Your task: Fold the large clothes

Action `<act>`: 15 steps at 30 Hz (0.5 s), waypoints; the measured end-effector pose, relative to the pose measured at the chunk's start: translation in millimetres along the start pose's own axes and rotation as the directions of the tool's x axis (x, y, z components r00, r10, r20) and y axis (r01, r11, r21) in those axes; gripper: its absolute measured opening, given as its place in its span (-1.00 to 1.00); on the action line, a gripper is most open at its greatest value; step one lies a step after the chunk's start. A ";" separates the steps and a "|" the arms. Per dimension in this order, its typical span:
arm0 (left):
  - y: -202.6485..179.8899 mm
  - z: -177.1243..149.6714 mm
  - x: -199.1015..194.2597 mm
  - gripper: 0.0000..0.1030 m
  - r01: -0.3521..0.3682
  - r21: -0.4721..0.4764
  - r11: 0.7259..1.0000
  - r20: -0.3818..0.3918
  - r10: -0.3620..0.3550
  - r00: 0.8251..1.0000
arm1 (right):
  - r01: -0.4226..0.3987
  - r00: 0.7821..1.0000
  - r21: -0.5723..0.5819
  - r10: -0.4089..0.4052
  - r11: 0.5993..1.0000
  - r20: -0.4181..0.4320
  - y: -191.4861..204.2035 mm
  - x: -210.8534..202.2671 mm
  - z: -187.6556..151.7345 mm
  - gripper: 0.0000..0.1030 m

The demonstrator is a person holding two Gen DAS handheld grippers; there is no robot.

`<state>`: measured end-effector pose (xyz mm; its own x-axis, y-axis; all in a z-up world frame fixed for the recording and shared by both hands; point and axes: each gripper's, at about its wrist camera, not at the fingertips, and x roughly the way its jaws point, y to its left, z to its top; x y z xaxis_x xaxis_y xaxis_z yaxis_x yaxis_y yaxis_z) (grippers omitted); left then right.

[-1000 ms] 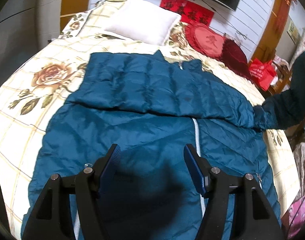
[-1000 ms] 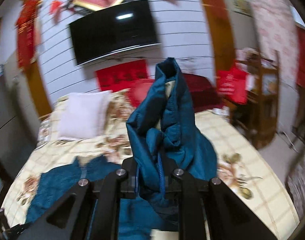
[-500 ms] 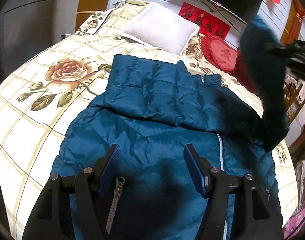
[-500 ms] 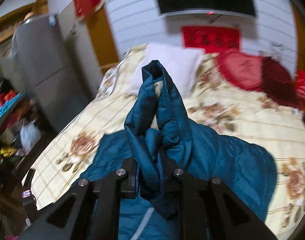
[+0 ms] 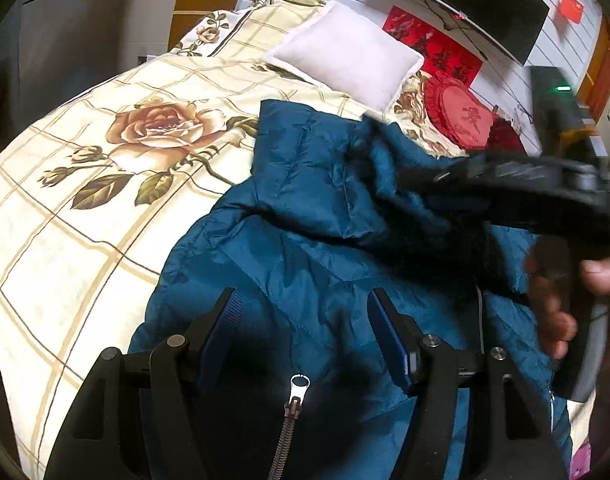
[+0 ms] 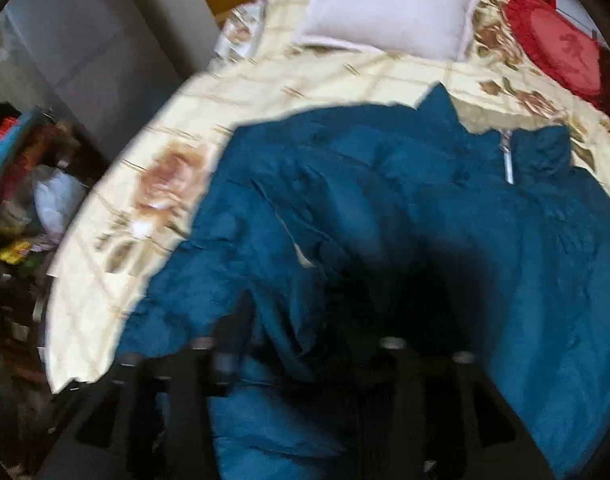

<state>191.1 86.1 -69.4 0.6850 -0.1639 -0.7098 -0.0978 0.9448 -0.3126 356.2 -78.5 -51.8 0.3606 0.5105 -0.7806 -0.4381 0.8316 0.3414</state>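
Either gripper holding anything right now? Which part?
Left gripper: open, holds nothing, hovering over the blue jacket. Right gripper: jaws appear to pinch a sleeve, but blur keeps me from confirming.

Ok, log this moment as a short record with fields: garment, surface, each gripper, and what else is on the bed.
garment: blue puffer jacket, spread front up, one sleeve folded across the chest
surface: floral checked bedspread
left gripper: open, over the lower jacket near the zipper pull, holding nothing
right gripper: over the jacket's chest, reaching across; too blurred to tell whether it grips
also on bed: white pillow, red cushion
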 end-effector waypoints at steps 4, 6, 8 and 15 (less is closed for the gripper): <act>-4.0 -0.1 -1.8 -0.07 0.023 0.003 1.000 0.011 -0.023 1.000 | 0.014 0.997 -0.037 -0.011 0.999 0.082 2.2 -55.5 -2.2 0.24; -7.7 1.0 -2.6 -0.07 0.032 0.003 0.999 0.013 -0.032 0.999 | 0.030 0.993 -0.013 -0.028 0.999 0.113 -8.6 -82.3 -11.6 0.29; -14.3 4.5 -4.0 -0.07 0.056 0.006 0.998 0.011 -0.056 0.998 | 0.047 0.991 0.010 -0.048 0.999 0.124 -22.0 -101.5 -24.7 0.30; -45.2 30.7 5.1 -0.07 0.088 0.057 0.995 0.017 -0.089 0.996 | 0.151 0.981 0.025 -0.153 0.988 0.121 -63.5 -155.8 -86.0 0.31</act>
<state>221.2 51.3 -39.5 0.7034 -0.2423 -0.6683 0.0039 0.9414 -0.3372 257.0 -229.6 3.1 0.5206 0.4000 -0.7543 -0.3580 0.9043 0.2325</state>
